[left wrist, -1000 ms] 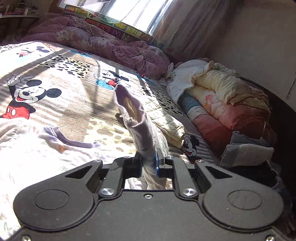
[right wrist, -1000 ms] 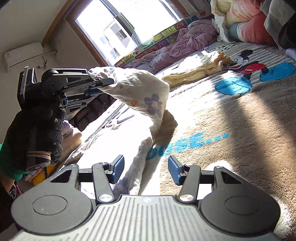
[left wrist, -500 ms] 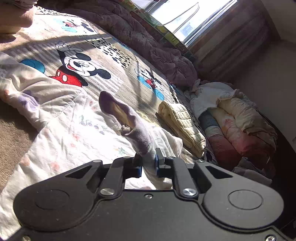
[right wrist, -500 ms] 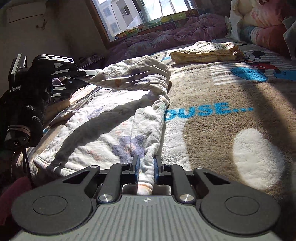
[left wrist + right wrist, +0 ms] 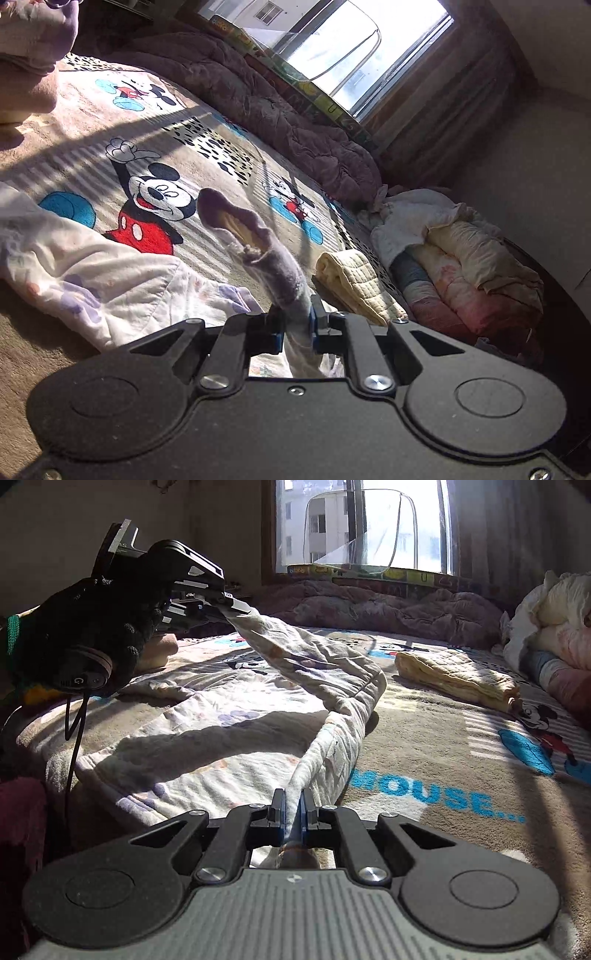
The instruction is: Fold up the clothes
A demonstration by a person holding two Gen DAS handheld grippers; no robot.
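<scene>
The left claw (image 5: 295, 326) is pinching a lilac cuff (image 5: 255, 243) of the floral garment (image 5: 229, 731), its blue pads pressed together on the fabric so that the cuff is sticking up in front of the lens. From the right wrist camera, that same claw, gripped by a black-gloved hand (image 5: 85, 638), is holding its end of the garment raised above the bed (image 5: 443, 746), with the cloth sloping down from it in a long fold. The right claw (image 5: 292, 814) is clamping a thin white edge of the garment low over the blanket, its pads closed tight on the fabric. Between the two claws the garment is lying spread over the Mickey Mouse blanket (image 5: 155, 199), partly in sun and partly in shadow. A folded yellow quilted piece (image 5: 458, 679) is resting on the blanket well apart from the garment, toward a heap of rolled bedding (image 5: 461, 266) by the wall. A purple comforter (image 5: 388, 605) is bunched under the window (image 5: 362, 524); something like a strip of printed mats is lining the sill, though glare is making that hard to read.
</scene>
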